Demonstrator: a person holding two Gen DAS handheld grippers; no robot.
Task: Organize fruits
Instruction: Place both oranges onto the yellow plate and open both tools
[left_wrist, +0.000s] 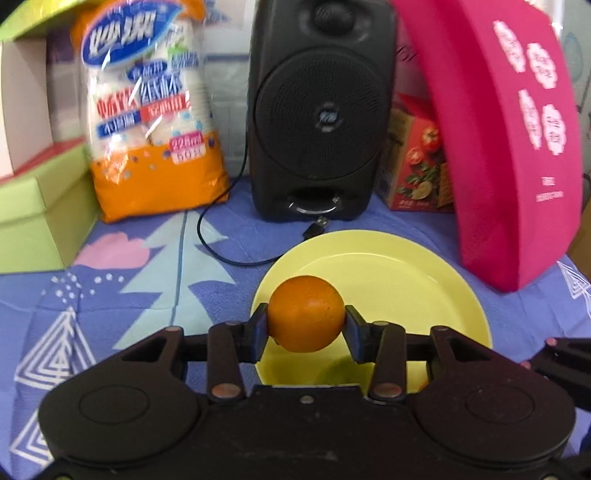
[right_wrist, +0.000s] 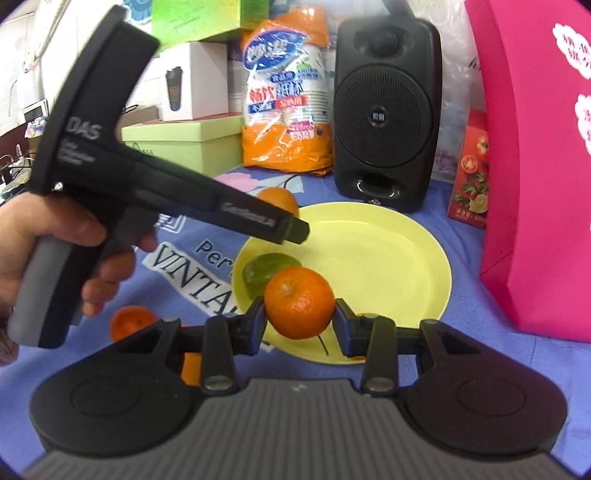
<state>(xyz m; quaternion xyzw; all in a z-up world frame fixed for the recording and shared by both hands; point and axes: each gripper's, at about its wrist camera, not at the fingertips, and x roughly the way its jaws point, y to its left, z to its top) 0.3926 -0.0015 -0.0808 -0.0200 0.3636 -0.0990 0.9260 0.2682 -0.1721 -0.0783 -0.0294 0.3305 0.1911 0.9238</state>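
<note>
You are holding an orange (left_wrist: 306, 313) in the left gripper (left_wrist: 306, 325), its two pads pressing on the fruit's sides, and it is hanging over the near left part of the yellow plate (left_wrist: 424, 266). You are also carrying a second orange (right_wrist: 299, 302) in the right gripper (right_wrist: 300, 325), clamped the same way, and it is hovering over the plate's near rim, just in front of a green fruit (right_wrist: 267, 271) that is already lying in the plate. What the coming release is turning on is this: in both wrist views the bare middle of the plate is lying ahead of and slightly right of each held fruit, toward the black speaker (left_wrist: 319, 110) and the pink bag (left_wrist: 517, 147), so each gripper probably has only to travel forward and lower. The right gripper looks the nearer to the green fruit, so I judge that it is risking a knock there. The fruits are round, so no long axis is mattering, though they could roll once let go. Two more oranges are lying on the blue cloth (right_wrist: 461, 350), one (right_wrist: 131, 325) near the hand (right_wrist: 55, 251) that is holding the left gripper, another partly hidden under the right gripper's left finger.
</note>
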